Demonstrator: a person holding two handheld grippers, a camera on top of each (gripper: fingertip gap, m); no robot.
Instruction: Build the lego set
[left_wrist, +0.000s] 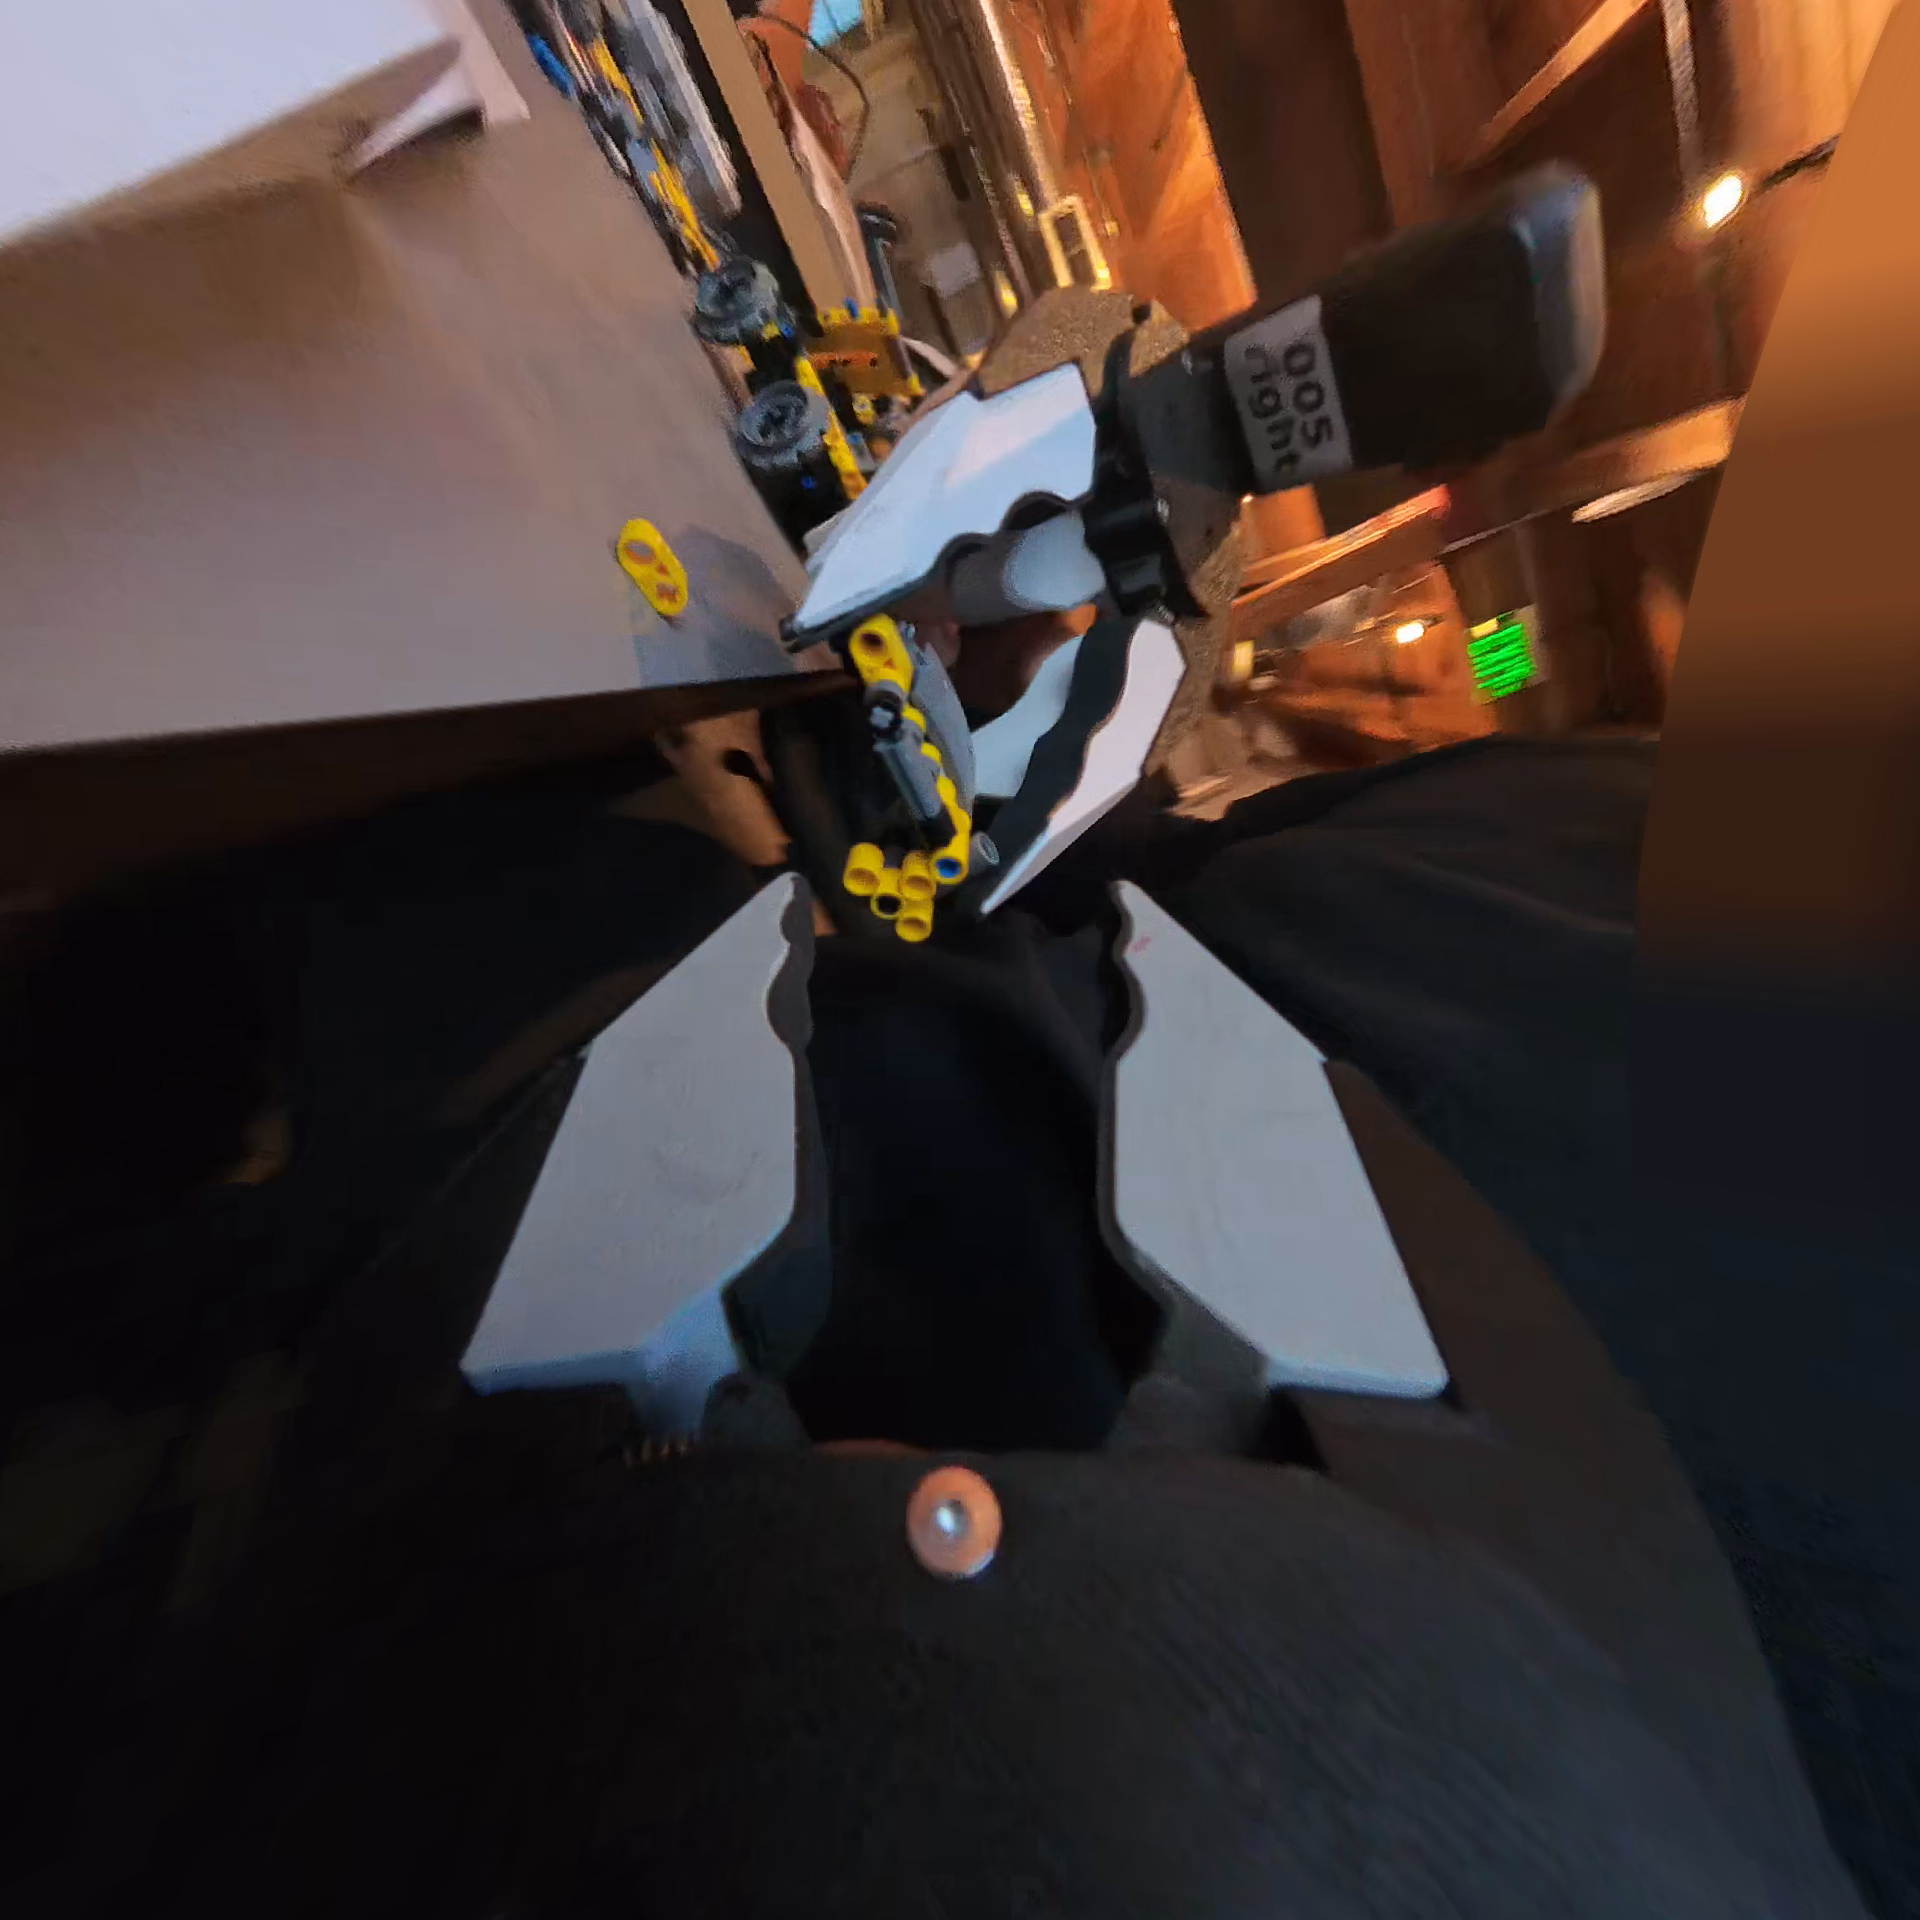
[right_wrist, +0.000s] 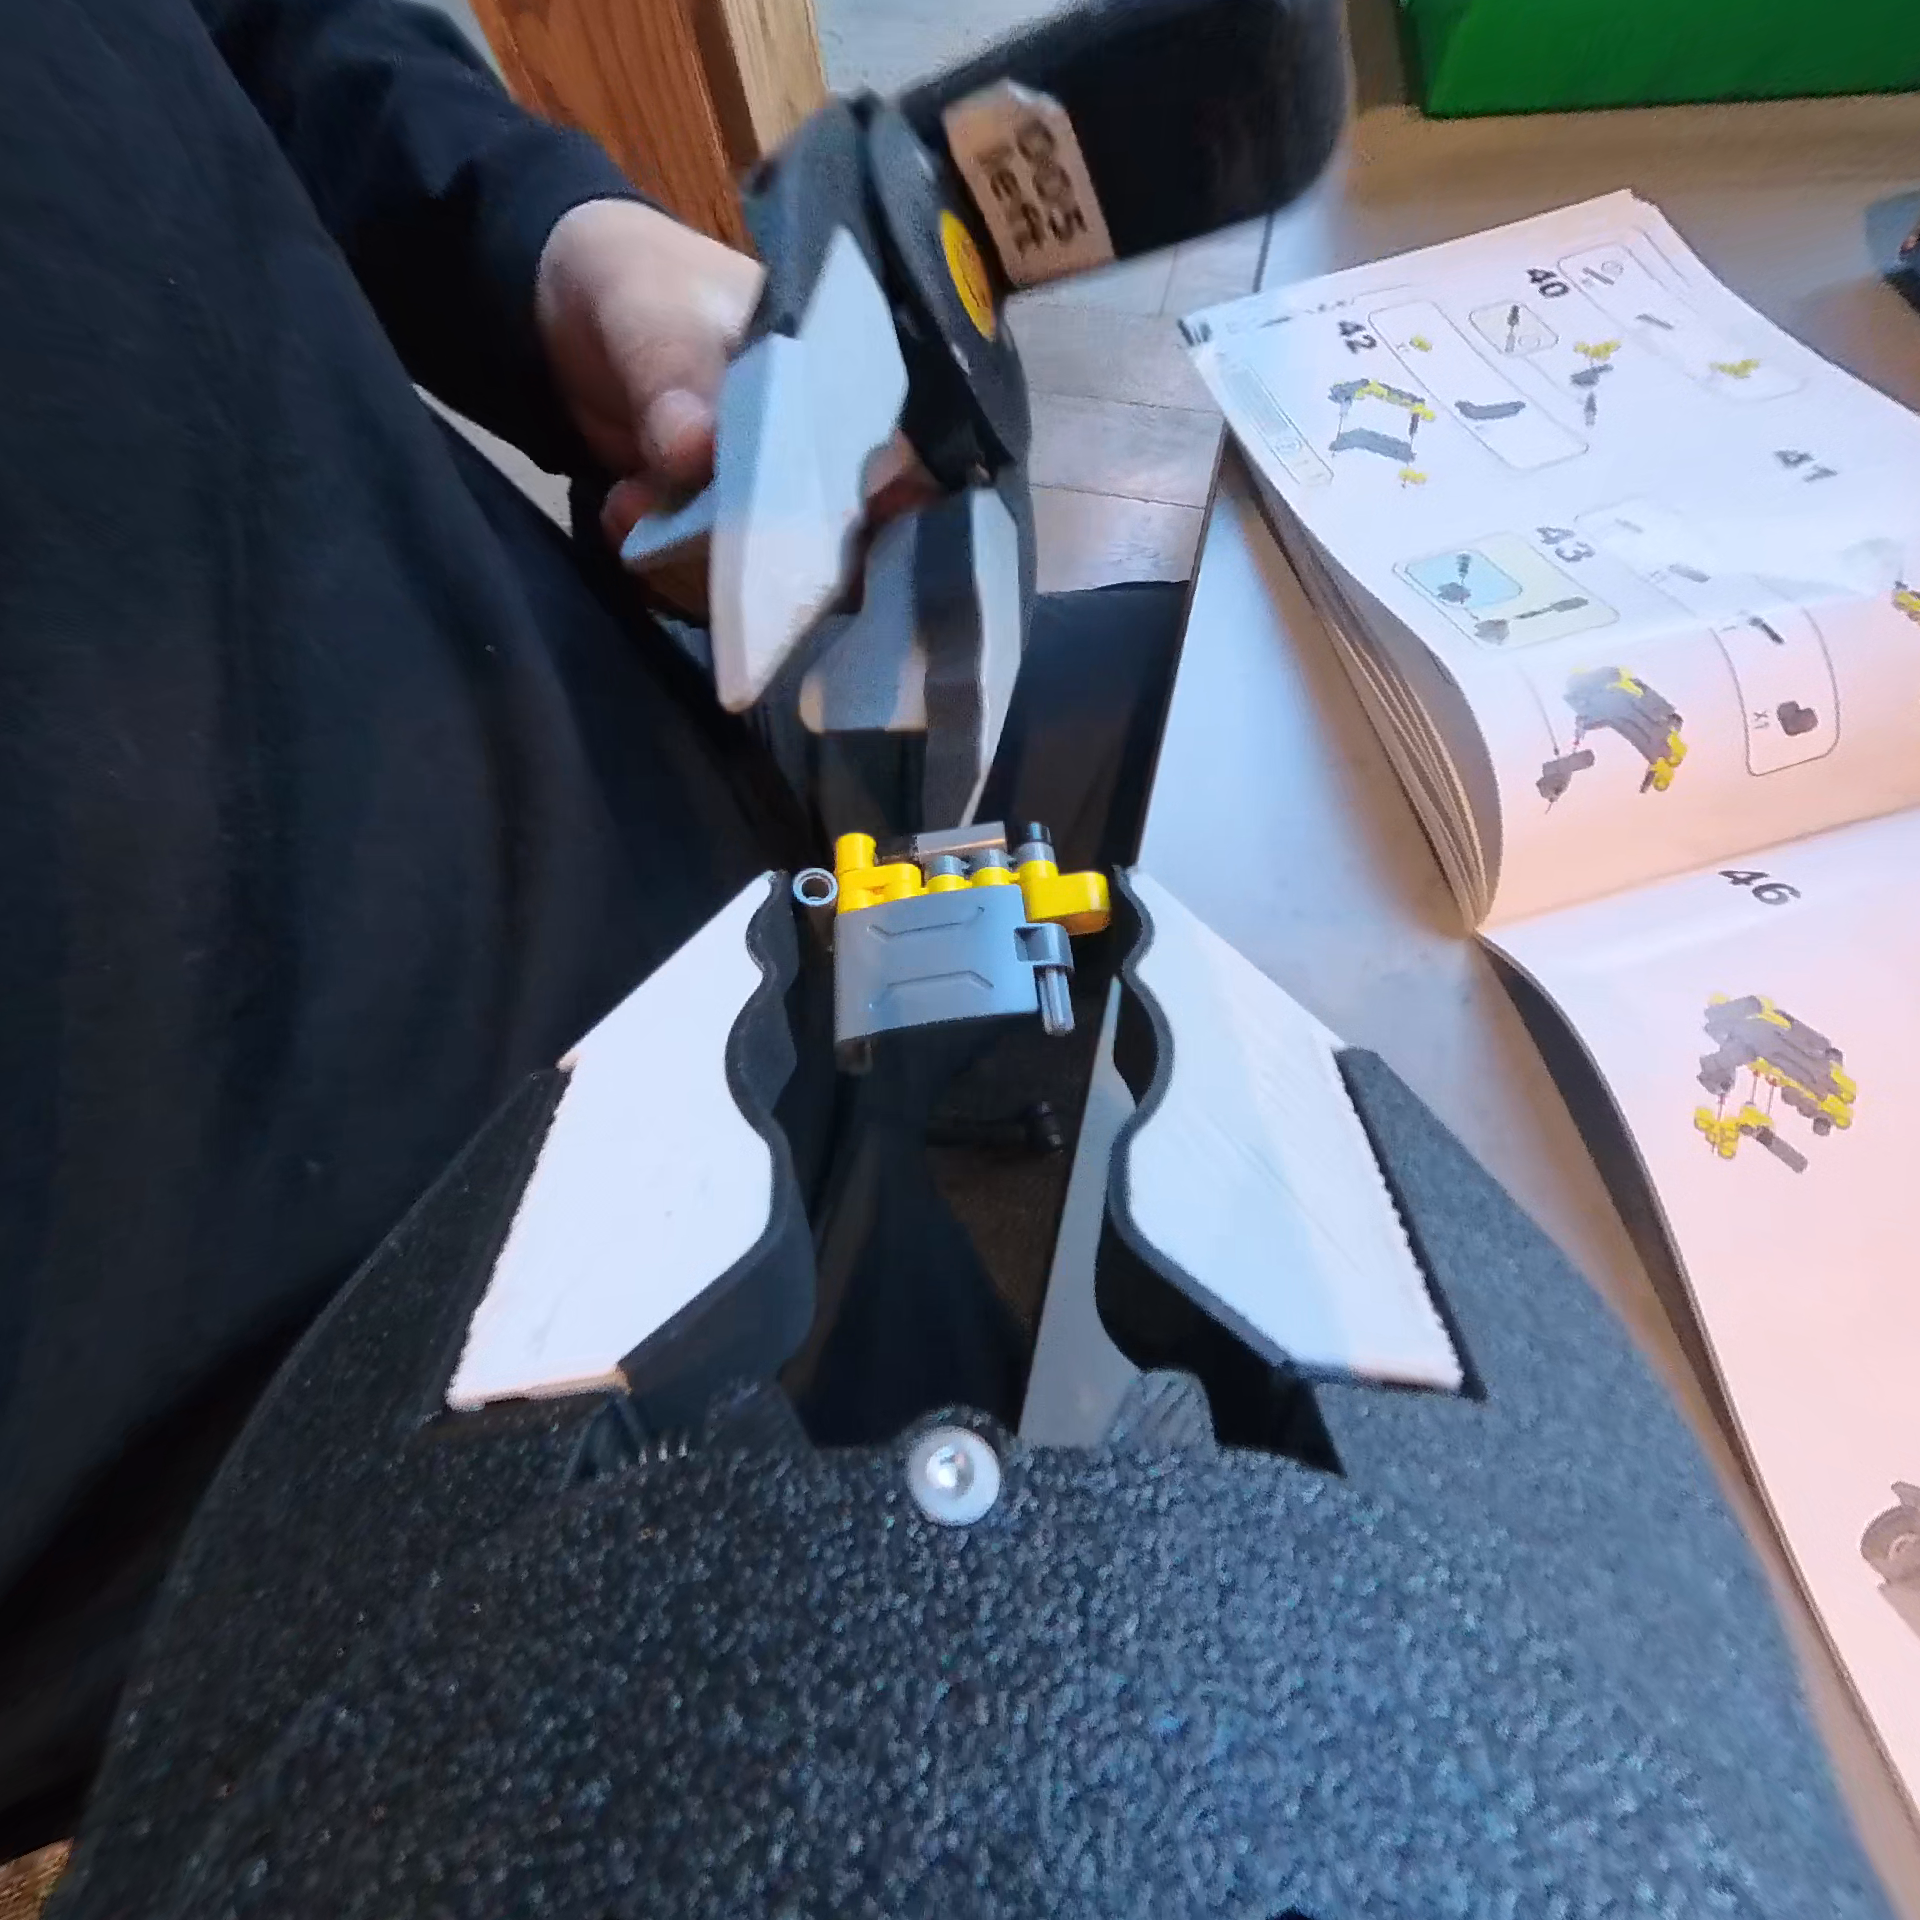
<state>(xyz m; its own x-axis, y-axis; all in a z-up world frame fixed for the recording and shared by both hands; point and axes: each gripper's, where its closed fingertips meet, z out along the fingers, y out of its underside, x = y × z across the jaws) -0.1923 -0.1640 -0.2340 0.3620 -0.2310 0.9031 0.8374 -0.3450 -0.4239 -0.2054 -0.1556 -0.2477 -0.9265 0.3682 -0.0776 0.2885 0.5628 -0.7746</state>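
A small brick assembly (right_wrist: 951, 935), a grey panel with yellow beams and grey pins, hangs in the air over a person's dark lap, just off the table edge. My right gripper (right_wrist: 948, 888) is shut on it, one fingertip on each side. In the left wrist view the right gripper (left_wrist: 888, 769) comes in from the upper right with the assembly (left_wrist: 909, 769) between its fingers. My left gripper (left_wrist: 958, 904) is open and empty, its tips just short of the assembly's yellow end. In the right wrist view the left gripper (right_wrist: 847, 758) is blurred, right above the assembly.
An open instruction booklet (right_wrist: 1558, 644) lies on the white table (right_wrist: 1195, 727) to the right. A loose yellow beam (left_wrist: 651, 561) lies near the table edge (left_wrist: 416, 717). A part-built yellow and grey model (left_wrist: 800, 395) stands farther back. A hand (right_wrist: 644, 343) grips the left tool. The grippers are tip to tip, or close to it.
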